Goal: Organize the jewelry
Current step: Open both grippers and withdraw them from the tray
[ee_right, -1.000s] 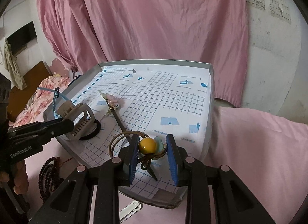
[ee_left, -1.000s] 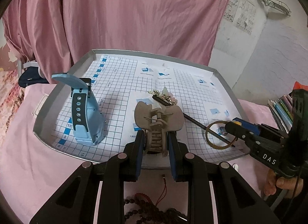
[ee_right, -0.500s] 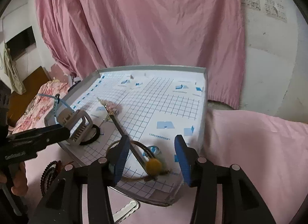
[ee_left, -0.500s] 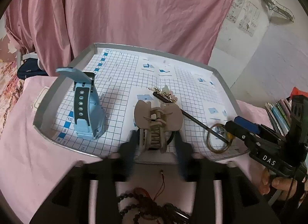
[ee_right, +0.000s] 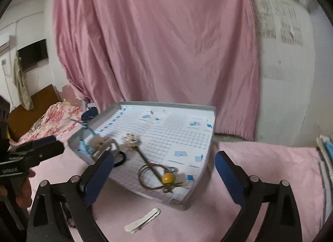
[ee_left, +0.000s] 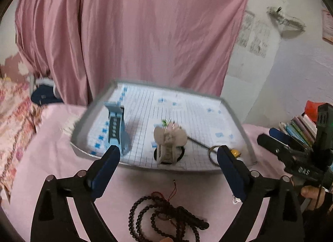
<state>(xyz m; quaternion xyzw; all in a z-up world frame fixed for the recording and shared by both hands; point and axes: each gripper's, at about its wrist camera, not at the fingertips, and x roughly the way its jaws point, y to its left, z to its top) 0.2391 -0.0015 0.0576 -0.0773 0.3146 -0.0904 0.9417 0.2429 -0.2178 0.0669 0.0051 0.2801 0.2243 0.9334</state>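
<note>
Both pairs of tongs hang above the pink cloth just short of the tray's point(ee_left: 239, 117) near rim, tilted down toward it. The left tongs point(ee_left: 168, 156) are spread wide with nothing between them, as are the right tongs point(ee_right: 164, 164). A hand point(ee_left: 312, 195) grips the right tool's handle at the edge of the left view.

The tray is a grey, low-walled one lined with gridded paper; its far half is bare. Pink cloth lies open in front of the tray and to its right, up to a stack of books point(ee_left: 297, 127).

Inside the tray, near the front rim, a beige claw clip point(ee_left: 169, 138) stands on a black hair tie point(ee_right: 121, 158). Left of the clip a blue watch point(ee_left: 116, 129) stands upright. Right of the clip a dark hair stick point(ee_right: 143, 155) lies slantwise, its tip across a brown cord loop with a yellow bead point(ee_right: 167, 178) near the front right corner. In front of the tray, on the cloth, lie dark prayer beads point(ee_left: 166, 219) and a white hair clip point(ee_right: 142, 221). The left view is blurred.
</note>
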